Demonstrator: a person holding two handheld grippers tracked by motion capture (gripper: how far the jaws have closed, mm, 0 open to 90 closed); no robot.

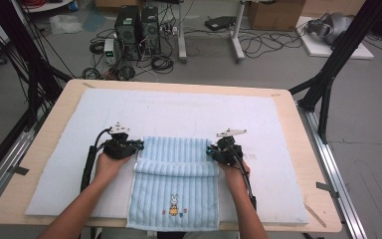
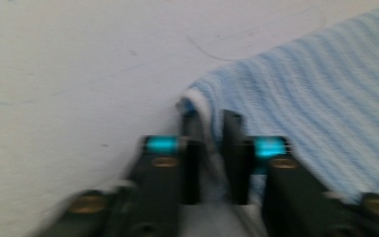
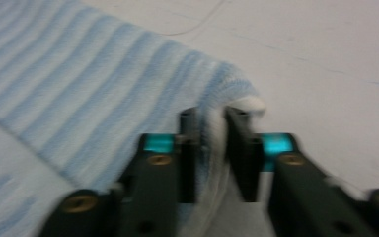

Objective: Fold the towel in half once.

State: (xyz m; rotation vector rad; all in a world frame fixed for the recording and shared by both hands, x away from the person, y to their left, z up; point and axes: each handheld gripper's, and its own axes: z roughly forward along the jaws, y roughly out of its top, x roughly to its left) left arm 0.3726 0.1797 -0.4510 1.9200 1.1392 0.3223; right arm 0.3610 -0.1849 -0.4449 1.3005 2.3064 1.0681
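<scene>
While your left gripper (image 1: 138, 146) pinches the towel (image 1: 176, 186) at its far left corner, your right gripper (image 1: 210, 149) has the far right corner, so the cloth spans the gap between your two hands. Each pair of jaws is clamped on a corner, with a ridge of blue-striped cloth squeezed between the pads; both gripper views are blurred, so how deep the cloth sits is hard to say. Your towel lies on the white mat (image 1: 54, 184) at the table's (image 1: 10, 211) near edge, its far part folded toward you in a thick band above the small rabbit motif (image 1: 173, 204).
</scene>
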